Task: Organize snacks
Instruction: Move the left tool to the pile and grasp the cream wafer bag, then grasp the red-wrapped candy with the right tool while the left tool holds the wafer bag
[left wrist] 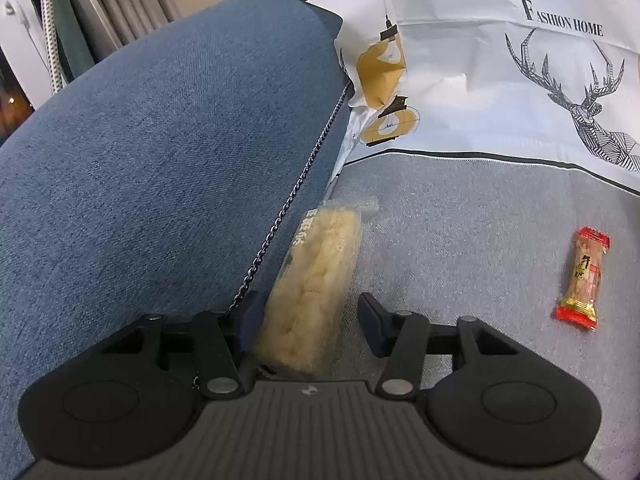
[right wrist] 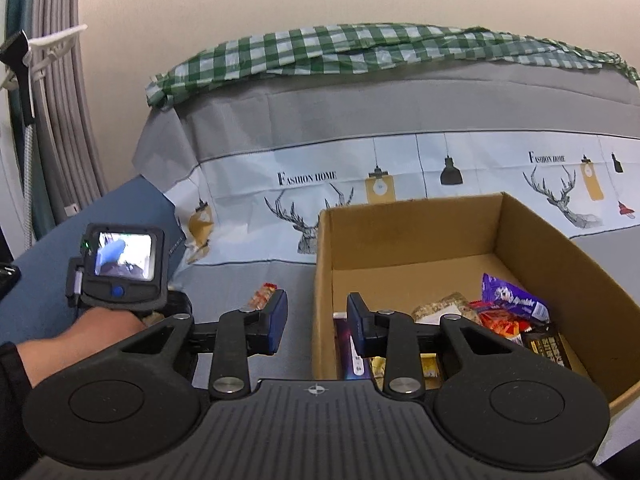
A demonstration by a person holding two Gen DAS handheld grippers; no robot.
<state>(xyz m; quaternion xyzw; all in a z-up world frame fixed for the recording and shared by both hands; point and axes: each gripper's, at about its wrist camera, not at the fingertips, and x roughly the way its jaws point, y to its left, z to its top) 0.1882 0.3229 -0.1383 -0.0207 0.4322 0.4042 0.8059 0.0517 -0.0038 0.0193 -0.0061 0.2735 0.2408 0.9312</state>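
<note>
A long clear-wrapped pale yellow snack (left wrist: 312,280) lies on the grey seat cover, tight against the blue sofa arm (left wrist: 160,140). My left gripper (left wrist: 308,304) straddles it, open; the left pad is close to the wrapper and a gap shows at the right pad. A small red-ended wrapped snack (left wrist: 582,278) lies apart to the right, also seen as the red snack (right wrist: 262,296). My right gripper (right wrist: 317,300) hangs open and empty over the near left wall of a cardboard box (right wrist: 400,236). Several snacks lie in the box, among them a purple pack (right wrist: 512,298).
A white and grey cover (left wrist: 520,80) with deer print drapes the sofa back. A green checked cloth (right wrist: 360,48) lies on top of it. The person's left hand and the camera unit (right wrist: 120,258) of its gripper are at the left. Curtains hang at the far left.
</note>
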